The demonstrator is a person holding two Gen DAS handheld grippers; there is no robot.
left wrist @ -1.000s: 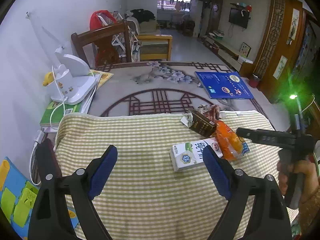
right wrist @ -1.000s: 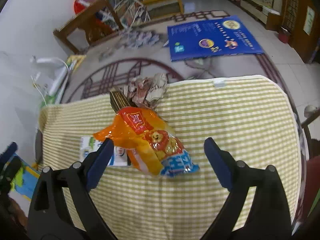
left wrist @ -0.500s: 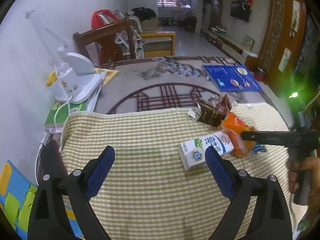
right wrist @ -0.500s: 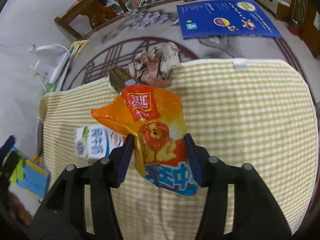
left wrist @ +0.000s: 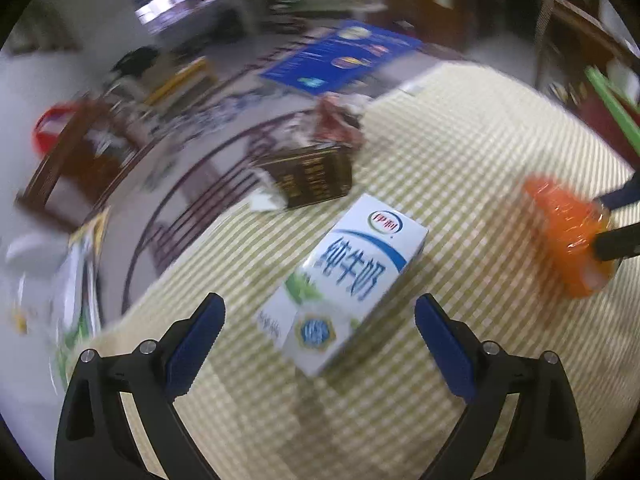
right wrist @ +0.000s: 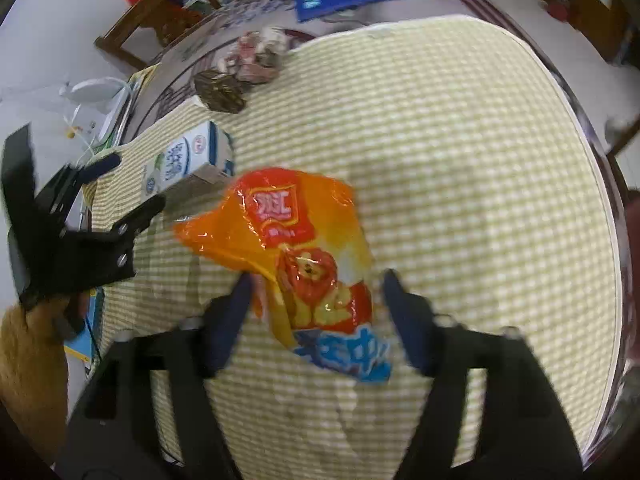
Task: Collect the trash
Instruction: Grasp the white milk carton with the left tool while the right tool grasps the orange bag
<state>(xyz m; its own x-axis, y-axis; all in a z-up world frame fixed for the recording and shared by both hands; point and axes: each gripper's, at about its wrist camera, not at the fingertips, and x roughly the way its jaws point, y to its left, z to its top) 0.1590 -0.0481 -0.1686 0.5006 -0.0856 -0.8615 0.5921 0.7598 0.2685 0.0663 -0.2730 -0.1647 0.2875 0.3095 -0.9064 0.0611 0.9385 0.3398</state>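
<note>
1. Left wrist view: left gripper [left wrist: 318, 330] is seen w/ fingers spread wide, nothing held. Milk carton [left wrist: 348, 278] lies flat on the checked cloth [left wrist: 460, 152], its near end between the pads but not touched. Brown box [left wrist: 310, 180] and crumpled wrapper [left wrist: 336, 124] lie beyond, at the cloth's far edge. View is blurred.
2. Right wrist view: right gripper [right wrist: 318, 320] is seen w/ fingers half closed either side of the orange snack bag [right wrist: 296, 264]; firm pinch vs. loose contact cannot be told (blur).
3. Advice: carton to be straddled across its narrow sides, pads squared before closing. Bag grip to be confirmed on bunched film, since slick foil is judged likely to slip.
</note>
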